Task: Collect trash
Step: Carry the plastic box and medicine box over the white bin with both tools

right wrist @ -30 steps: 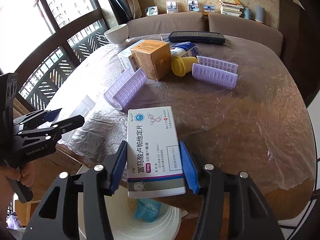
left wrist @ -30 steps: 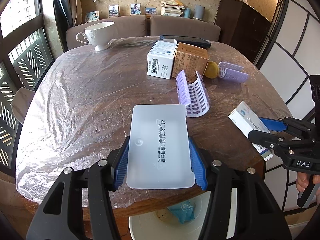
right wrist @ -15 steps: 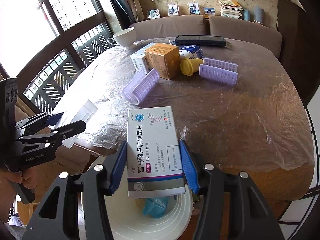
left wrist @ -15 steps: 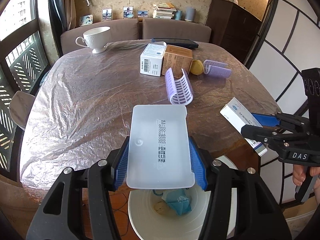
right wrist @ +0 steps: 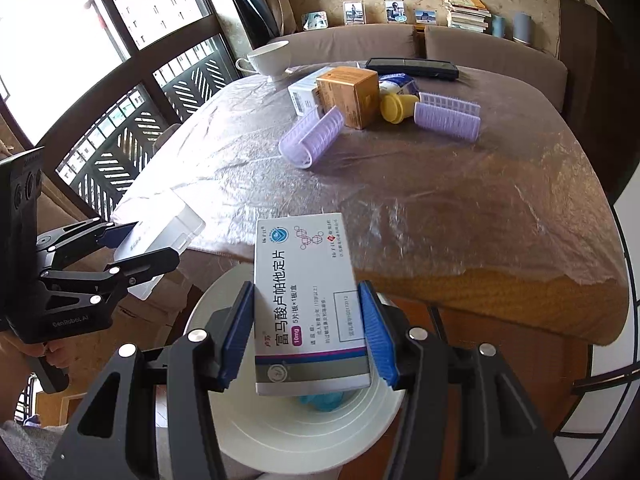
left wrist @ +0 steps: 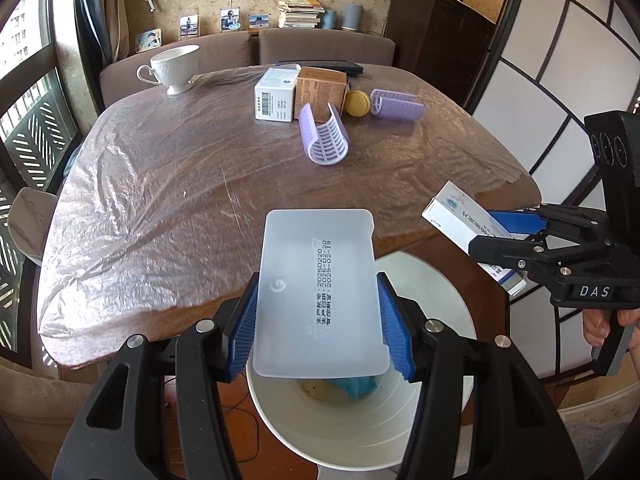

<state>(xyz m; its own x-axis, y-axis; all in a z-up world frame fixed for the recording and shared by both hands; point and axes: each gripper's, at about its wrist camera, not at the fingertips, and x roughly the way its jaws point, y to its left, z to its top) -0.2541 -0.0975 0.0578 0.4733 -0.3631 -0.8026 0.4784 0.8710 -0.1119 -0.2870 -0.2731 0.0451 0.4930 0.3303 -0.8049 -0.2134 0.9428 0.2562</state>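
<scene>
My left gripper (left wrist: 318,320) is shut on a translucent white plastic tray (left wrist: 316,288) and holds it above the white trash bin (left wrist: 360,428) beside the table's near edge. My right gripper (right wrist: 306,332) is shut on a white medicine box (right wrist: 308,300) with purple print, also held over the bin (right wrist: 288,428). The bin holds a blue crumpled scrap (left wrist: 356,384). Each gripper shows in the other's view: the right gripper (left wrist: 476,228) with the box (left wrist: 460,220), the left gripper (right wrist: 156,244) with the tray (right wrist: 160,228).
On the plastic-covered round table (left wrist: 180,168) stand a white teacup (left wrist: 176,68), a white carton (left wrist: 276,96), a brown carton (left wrist: 320,92), a yellow cap (left wrist: 357,103), two purple curved rollers (left wrist: 324,136) (left wrist: 396,108) and a black keyboard-like slab (left wrist: 320,66). Sofas stand behind.
Both grippers have pulled back from the table with their loads. The bin, only partly seen before, now lies under both.
</scene>
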